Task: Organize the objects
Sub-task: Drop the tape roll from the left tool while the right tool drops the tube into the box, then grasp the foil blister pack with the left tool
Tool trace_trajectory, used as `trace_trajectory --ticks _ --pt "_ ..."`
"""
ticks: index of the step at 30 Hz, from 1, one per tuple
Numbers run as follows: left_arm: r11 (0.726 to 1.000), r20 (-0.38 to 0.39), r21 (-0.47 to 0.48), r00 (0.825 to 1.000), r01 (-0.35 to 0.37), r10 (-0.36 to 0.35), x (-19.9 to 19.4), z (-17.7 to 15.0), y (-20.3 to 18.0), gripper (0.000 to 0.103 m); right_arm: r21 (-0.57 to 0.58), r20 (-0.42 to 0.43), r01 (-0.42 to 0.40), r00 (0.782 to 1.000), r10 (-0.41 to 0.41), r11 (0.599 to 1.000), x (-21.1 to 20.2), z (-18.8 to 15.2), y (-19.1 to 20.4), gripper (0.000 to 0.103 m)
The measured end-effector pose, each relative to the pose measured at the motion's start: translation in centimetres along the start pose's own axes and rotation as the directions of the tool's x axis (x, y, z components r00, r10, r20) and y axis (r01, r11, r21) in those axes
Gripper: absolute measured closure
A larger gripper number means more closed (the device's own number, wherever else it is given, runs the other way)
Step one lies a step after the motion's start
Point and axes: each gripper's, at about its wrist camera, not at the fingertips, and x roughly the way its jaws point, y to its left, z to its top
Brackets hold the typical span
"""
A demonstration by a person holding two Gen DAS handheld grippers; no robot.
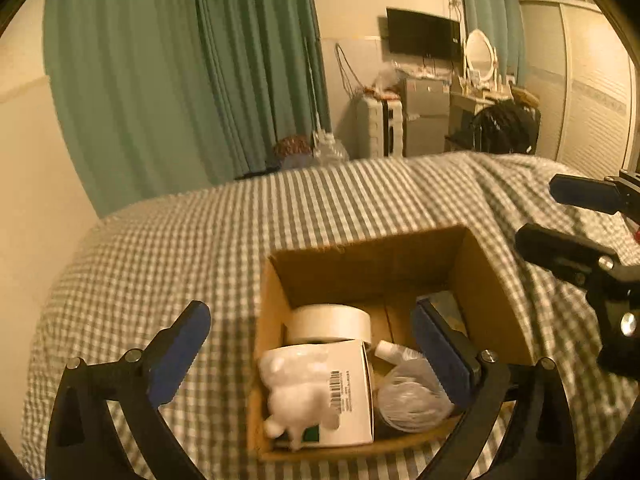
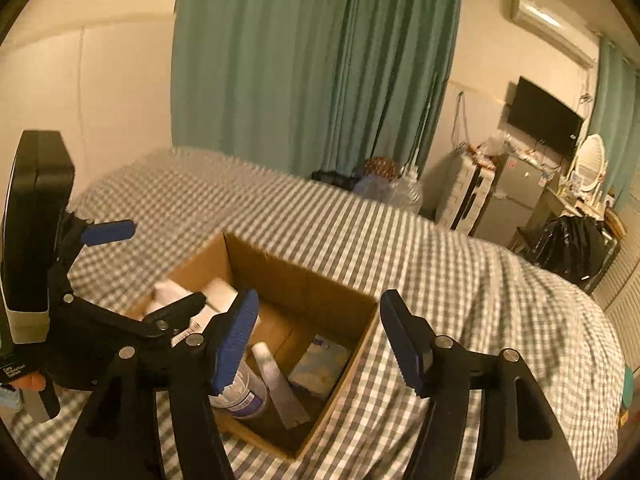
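Note:
An open cardboard box [image 1: 492, 292] sits on a checked bed. It holds a roll of tape [image 1: 328, 322], a white carton with a barcode [image 1: 348, 392], a white figure [image 1: 296, 388], a small white bottle [image 1: 387, 349] and a clear plastic bag [image 1: 412, 398]. My left gripper [image 1: 312, 340] hovers open over the box's near left side, holding nothing. In the right wrist view the box [image 2: 304, 276] also shows a grey tube [image 2: 276, 380], a pale packet [image 2: 320, 368] and a white jar [image 2: 246, 398]. My right gripper [image 2: 318, 336] hangs open above the box's right corner, empty.
The green-and-white checked bedsheet [image 1: 180, 248] spreads around the box. Green curtains [image 1: 180, 80] hang behind the bed. Beyond the bed's far edge stand a small fridge [image 1: 426, 120], a wall TV [image 1: 424, 34] and a dressing table with a mirror [image 1: 480, 54].

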Motion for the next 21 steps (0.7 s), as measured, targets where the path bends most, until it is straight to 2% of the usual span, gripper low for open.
trace_trajectory --ticks 5,11,15,21 --pt "1.000 0.078 -0.013 0.997 -0.026 0.027 -6.1 0.4 1.4 0.000 -0.022 0.068 0.021 0.998 -0.020 1.000 -5.6 1.2 0.7 0.036" --pt "0.997 0.160 -0.006 0.985 -0.072 0.072 -12.8 0.2 2.5 0.000 -0.060 0.142 0.026 0.990 -0.017 0.998 -12.0 1.8 2.4 0.036" --pt "0.997 0.163 -0.022 0.984 -0.071 0.074 -16.1 -1.1 3.6 0.000 -0.077 0.169 0.021 0.986 -0.008 0.997 -15.5 1.1 4.2 0.030" --pt "0.995 0.133 -0.060 0.987 -0.083 0.091 -18.9 -4.8 4.9 0.000 -0.077 0.161 -0.003 0.987 0.016 0.997 -17.5 -1.3 5.8 0.024"
